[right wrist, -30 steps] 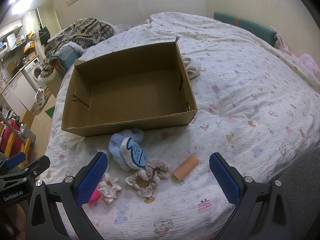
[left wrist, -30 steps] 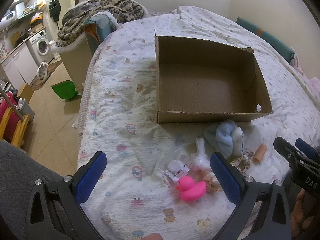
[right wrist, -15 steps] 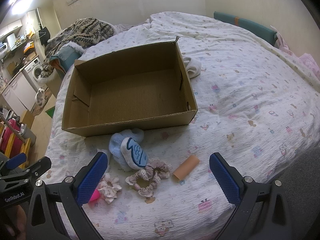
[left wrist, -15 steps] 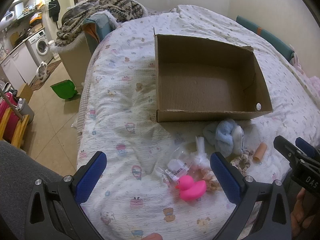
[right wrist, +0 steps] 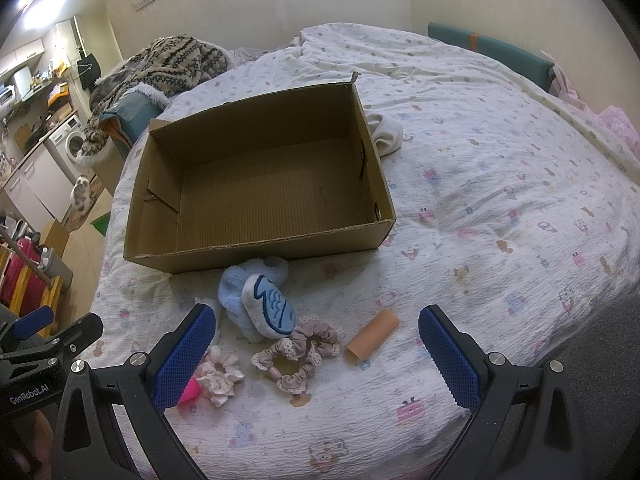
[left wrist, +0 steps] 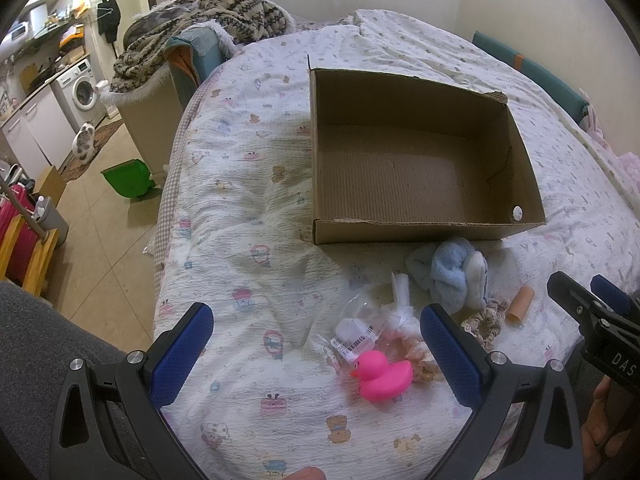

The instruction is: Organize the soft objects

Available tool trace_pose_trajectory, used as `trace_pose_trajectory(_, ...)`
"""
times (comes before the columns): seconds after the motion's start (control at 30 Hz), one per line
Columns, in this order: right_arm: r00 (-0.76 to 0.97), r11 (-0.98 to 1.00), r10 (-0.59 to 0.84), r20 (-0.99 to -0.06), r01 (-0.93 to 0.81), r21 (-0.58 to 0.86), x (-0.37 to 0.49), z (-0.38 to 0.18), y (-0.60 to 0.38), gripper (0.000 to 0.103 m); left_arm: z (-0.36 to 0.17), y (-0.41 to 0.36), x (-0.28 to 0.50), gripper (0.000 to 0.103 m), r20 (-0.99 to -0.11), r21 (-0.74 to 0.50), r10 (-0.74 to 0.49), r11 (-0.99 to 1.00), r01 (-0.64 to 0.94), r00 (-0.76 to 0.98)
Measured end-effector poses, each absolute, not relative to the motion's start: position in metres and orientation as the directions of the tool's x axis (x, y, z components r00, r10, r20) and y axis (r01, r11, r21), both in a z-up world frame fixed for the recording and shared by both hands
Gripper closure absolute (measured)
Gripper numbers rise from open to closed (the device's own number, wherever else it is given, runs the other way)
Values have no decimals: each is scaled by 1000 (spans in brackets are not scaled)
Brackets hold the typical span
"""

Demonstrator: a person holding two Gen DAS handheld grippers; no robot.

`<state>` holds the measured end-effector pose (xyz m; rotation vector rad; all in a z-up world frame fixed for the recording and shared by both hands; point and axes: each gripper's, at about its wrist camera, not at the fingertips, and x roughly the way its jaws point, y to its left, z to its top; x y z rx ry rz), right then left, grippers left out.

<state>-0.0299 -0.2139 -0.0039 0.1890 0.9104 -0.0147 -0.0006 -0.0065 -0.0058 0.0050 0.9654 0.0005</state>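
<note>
Nearest, my left gripper [left wrist: 316, 354] and right gripper [right wrist: 314, 354] both hover over the bed [right wrist: 500, 208], fingers spread wide, holding nothing. Just ahead of the left one I see a pink rubber duck [left wrist: 382, 374] beside a clear plastic bag [left wrist: 360, 334] with a barcode label. Between the right fingers lie a cream scrunchie [right wrist: 218, 376], two mauve lace-trimmed scrunchies [right wrist: 302, 350] touching each other, and an orange tube [right wrist: 372, 340]. Beyond them, a blue fluffy slipper [right wrist: 260, 302] rests just in front of the open cardboard box [right wrist: 256, 184], which holds nothing. Farther off, a white cloth [right wrist: 386, 134] sits behind the box's right corner.
</note>
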Motion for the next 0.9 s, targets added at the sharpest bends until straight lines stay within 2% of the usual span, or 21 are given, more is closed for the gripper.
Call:
trace_pose_trajectory(0.27, 615, 982, 61, -786, 102, 156, -30, -5, -215, 0, -10, -6, 1, 0, -833, -3, -5, 1000, 4, 554)
trace_pose_trajectory(0.57, 572, 970, 163, -804, 58, 238, -2, 9, -236, 0, -3, 9, 28, 0, -878, -1, 11, 1000, -24, 479)
trace_pose_trajectory(0.77, 522, 978, 102, -847, 102, 181, 15, -9, -254, 0, -26, 32, 53, 1, -938, -49, -13, 994, -96, 345)
trace_pose_trajectory(0.8, 506, 972, 114, -855, 123, 202, 16, -14, -257, 0, -35, 35, 55, 3, -951, -65, -29, 992, -108, 309)
trace_pose_trajectory(0.87, 489, 960, 144, -860, 141, 242, 18, -20, -261, 0, -50, 35, 59, 14, -965, -85, -53, 990, -117, 257)
trace_pose_trajectory(0.9, 486, 959, 146, -862, 145, 245, 18, -22, -262, 0, -59, 32, 60, 17, -972, -91, -64, 990, -112, 227)
